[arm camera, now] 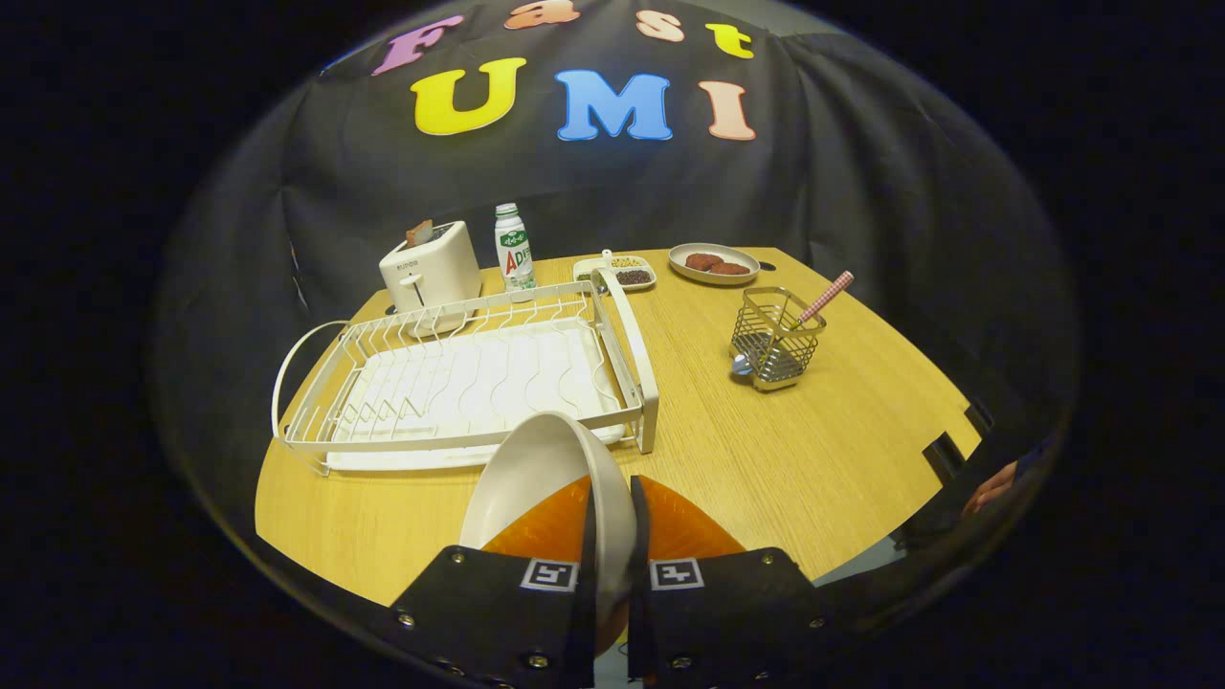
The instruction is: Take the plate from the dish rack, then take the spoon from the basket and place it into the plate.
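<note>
Now plate (536, 478) pinched upright between gripper (612, 536) fingers, near dish rack (459, 383).

The gripper (612, 536) has both fingers pressed on the rim of the plate (536, 478), which stands on edge between them, just before the dish rack (459, 373) on the table (813, 450). Right of the rack stands the basket (773, 340) with the spoon (813, 308) leaning in it. Behind the rack are a toaster (431, 273) and a bottle (514, 249), and further right a divided tray (617, 272) and a dish of food (713, 263).
</note>
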`<action>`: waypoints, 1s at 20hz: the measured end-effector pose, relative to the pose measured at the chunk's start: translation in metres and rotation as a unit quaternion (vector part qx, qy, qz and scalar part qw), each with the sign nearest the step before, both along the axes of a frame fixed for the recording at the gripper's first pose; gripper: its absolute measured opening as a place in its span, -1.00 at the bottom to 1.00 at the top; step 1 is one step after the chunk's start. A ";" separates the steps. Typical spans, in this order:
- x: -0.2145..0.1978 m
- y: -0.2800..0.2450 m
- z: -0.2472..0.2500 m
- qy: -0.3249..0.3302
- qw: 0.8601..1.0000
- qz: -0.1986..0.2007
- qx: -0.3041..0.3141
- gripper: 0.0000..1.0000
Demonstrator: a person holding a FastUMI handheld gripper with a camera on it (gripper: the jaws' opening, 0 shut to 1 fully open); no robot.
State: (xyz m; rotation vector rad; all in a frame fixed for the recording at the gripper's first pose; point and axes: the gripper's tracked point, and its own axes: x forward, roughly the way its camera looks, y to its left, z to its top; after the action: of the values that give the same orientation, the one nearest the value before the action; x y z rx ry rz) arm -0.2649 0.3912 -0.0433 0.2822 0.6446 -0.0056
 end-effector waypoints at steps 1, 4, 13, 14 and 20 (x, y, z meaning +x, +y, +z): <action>-0.002 0.002 -0.006 0.004 1.000 0.000 0.014 -0.74; -0.001 0.008 -0.018 0.016 0.999 -0.003 0.049 -0.69; 0.007 0.003 -0.036 0.029 0.999 0.028 -0.002 -0.44; 0.009 0.001 -0.032 0.022 0.999 0.028 -0.004 -0.44; 0.033 -0.039 0.013 -0.023 0.999 -0.016 -0.029 -0.44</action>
State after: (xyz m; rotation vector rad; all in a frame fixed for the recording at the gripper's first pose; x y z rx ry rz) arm -0.2320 0.3521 -0.0303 0.2362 0.5933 -0.0485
